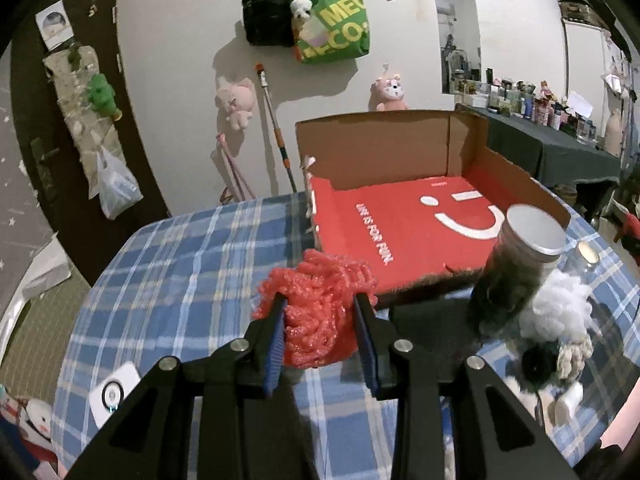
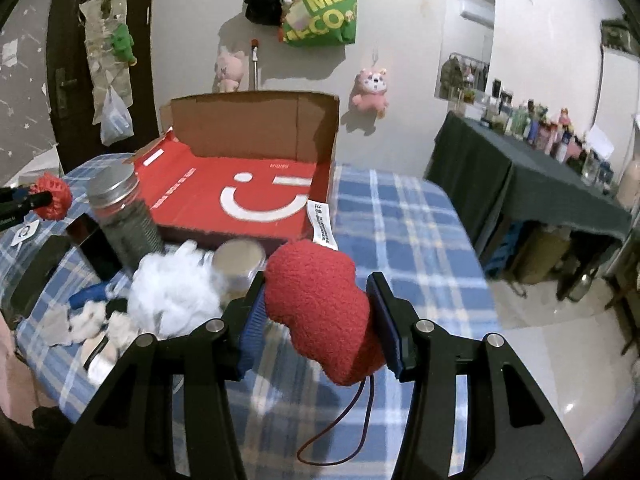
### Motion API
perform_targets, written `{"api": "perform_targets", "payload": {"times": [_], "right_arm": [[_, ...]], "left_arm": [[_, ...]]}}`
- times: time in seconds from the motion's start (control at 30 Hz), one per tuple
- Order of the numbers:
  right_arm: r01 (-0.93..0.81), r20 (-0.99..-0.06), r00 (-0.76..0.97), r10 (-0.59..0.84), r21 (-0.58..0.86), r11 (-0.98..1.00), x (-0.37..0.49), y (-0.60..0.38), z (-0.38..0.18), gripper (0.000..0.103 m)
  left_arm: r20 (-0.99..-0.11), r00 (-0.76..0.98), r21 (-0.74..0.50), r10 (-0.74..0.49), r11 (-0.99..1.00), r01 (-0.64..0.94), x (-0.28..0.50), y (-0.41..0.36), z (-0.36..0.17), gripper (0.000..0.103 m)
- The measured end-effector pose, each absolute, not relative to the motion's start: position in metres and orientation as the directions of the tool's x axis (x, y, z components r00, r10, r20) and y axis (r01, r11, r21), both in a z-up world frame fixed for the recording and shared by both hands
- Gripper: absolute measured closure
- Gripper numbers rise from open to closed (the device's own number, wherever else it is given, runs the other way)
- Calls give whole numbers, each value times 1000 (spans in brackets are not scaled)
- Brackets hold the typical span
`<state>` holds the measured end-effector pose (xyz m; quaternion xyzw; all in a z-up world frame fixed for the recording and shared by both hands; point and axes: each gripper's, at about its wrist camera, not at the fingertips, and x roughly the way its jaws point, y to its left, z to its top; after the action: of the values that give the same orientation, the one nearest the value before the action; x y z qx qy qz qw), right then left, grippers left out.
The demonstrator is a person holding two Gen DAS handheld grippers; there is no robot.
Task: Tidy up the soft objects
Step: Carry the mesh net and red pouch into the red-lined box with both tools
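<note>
My left gripper is shut on a coral-red bath pouf and holds it above the plaid table, just in front of the open cardboard box with a red smiley floor. The pouf and the left gripper also show at the far left of the right wrist view. My right gripper is shut on a red plush toy with a white tag and a dangling cord, held in front of the box. A white fluffy pouf lies on the table.
A dark jar with a silver lid stands at the box's front edge, a smaller clear jar beside it. Rope toys and small items lie around the white pouf. A dark-clothed table with bottles stands at right.
</note>
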<state>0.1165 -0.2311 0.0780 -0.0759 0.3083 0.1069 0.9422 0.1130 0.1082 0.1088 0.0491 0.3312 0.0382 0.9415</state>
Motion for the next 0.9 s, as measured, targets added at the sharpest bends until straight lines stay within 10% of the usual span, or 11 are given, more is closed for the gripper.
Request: {"api": "perform_targets", "payload": {"times": [0.9], "right_arm": [[-536, -715, 571, 404, 48, 843, 268, -158, 86, 56]], "left_arm": [[-749, 660, 89, -56, 979, 184, 255, 64, 97, 69]]}}
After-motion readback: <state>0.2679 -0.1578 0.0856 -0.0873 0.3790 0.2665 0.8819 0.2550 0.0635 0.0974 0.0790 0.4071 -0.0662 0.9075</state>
